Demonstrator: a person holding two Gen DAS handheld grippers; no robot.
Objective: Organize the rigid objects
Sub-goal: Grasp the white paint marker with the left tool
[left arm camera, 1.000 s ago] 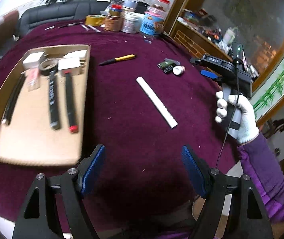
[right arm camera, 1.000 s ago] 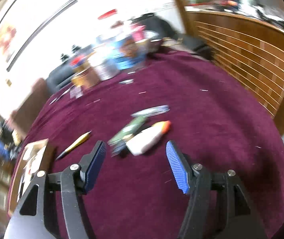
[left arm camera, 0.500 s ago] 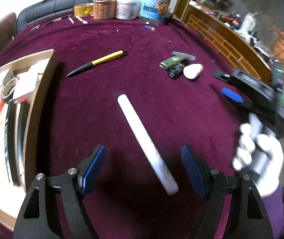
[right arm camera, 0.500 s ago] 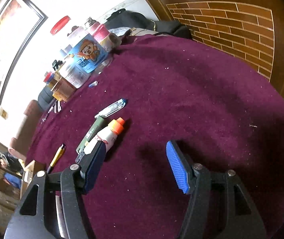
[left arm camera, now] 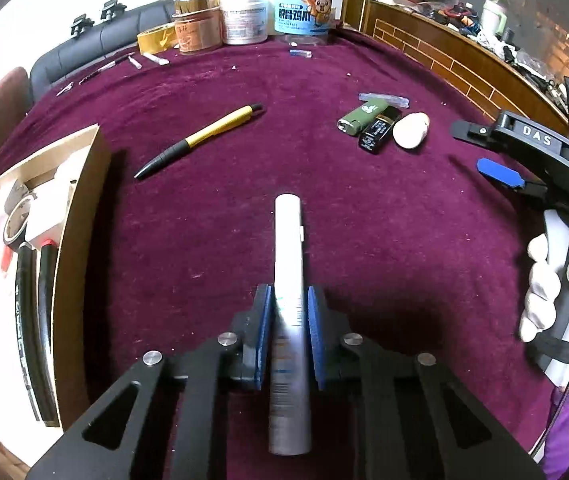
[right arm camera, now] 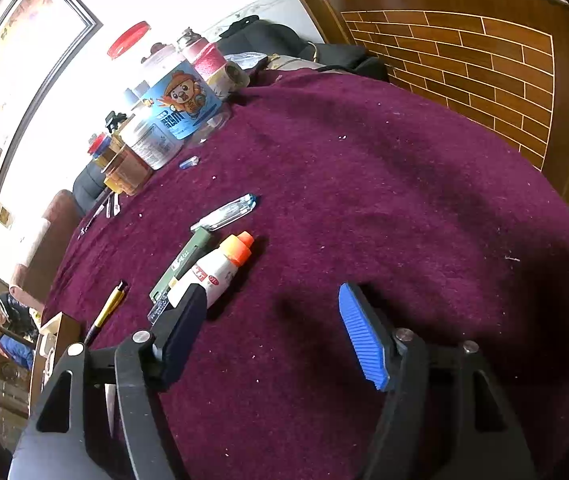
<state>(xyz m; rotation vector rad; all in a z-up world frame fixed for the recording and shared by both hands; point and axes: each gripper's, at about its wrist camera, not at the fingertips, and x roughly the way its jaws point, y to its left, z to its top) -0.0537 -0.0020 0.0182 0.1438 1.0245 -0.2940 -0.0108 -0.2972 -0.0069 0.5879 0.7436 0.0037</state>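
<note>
Left gripper (left arm camera: pixel 288 320), black frame with ribbed blue pads, is clamped on a white cylindrical tube (left arm camera: pixel 289 280) at lower centre of frame. Tube is smooth, faintly printed, its long axis running straight up the frame, far end pointing toward the jars at top. Right gripper (right arm camera: pixel 274 332) hangs spread wide, holding nothing, above the napped maroon cloth (right arm camera: pixel 404 184). Cardboard tray (left arm camera: pixel 80 208) sits at left edge. Yellow-and-black pen (left arm camera: pixel 200 140) lies diagonally, upper centre; green lighter (left arm camera: pixel 360 114) and white bottle (left arm camera: pixel 410 130) lie upper right.
</note>
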